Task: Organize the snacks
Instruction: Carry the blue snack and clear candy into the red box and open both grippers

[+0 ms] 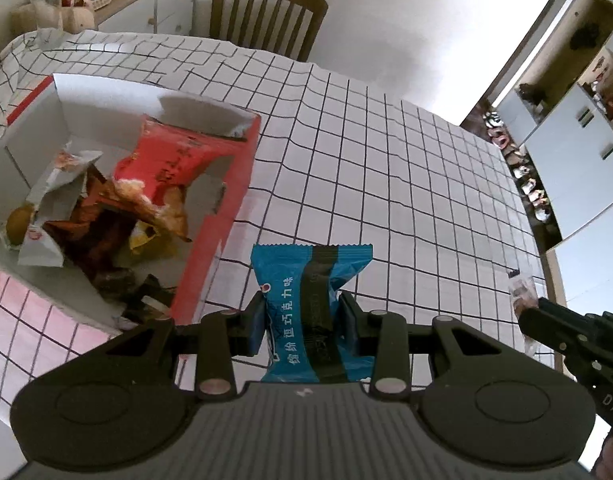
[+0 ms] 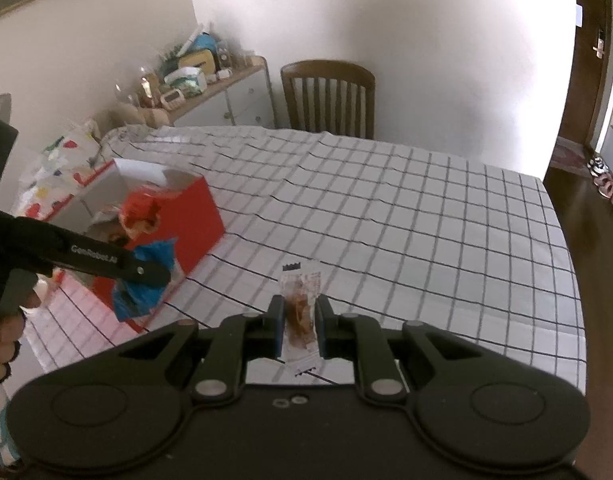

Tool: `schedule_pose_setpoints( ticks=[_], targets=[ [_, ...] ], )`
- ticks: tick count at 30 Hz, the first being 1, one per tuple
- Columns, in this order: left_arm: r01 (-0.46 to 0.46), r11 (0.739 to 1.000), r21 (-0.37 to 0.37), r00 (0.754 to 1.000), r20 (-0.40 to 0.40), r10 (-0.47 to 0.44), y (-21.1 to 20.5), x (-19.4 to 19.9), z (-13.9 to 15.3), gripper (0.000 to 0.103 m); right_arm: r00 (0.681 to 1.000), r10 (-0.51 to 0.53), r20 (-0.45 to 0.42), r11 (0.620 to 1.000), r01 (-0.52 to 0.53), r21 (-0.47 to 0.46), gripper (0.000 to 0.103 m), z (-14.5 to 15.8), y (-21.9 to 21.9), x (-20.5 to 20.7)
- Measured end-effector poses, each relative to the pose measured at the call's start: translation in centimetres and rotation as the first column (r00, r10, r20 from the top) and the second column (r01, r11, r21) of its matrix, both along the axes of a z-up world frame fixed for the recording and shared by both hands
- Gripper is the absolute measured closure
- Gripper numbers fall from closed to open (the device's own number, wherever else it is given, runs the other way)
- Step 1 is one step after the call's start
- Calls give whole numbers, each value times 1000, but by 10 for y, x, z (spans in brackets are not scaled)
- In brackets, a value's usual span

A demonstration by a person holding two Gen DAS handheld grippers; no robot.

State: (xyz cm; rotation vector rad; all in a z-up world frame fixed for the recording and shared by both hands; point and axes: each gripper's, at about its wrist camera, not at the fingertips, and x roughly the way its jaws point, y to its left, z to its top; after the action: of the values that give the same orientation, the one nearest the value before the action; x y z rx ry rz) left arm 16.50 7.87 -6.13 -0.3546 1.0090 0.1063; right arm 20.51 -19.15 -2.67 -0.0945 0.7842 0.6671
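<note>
My left gripper is shut on a blue and black snack packet, held above the checked tablecloth just right of the red box. That box holds several snack packets, among them a big red bag. In the right wrist view the same left gripper carries the blue packet beside the red box. My right gripper is shut on a small clear packet with a brown snack inside, lifted over the table. From the left wrist view the right gripper's fingers and the clear packet show at the right edge.
The table under the checked cloth fills the middle. A wooden chair stands at its far side. A sideboard crowded with jars and boxes sits against the wall at back left. A person's hand holds the left gripper's handle.
</note>
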Motion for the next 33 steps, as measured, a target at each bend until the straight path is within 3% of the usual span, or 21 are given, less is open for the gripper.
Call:
schedule_pose_setpoints(
  ticks=[14,33],
  targets=[
    [84,996,32,994,67,-86,53,-34,42,66,998,41,48,998,-43,38,89,40,69,-46],
    [159,985,58,983,78,-164,153,-53,56,66,997,31,68,998,-34,46,89,55,181,-83]
  ],
)
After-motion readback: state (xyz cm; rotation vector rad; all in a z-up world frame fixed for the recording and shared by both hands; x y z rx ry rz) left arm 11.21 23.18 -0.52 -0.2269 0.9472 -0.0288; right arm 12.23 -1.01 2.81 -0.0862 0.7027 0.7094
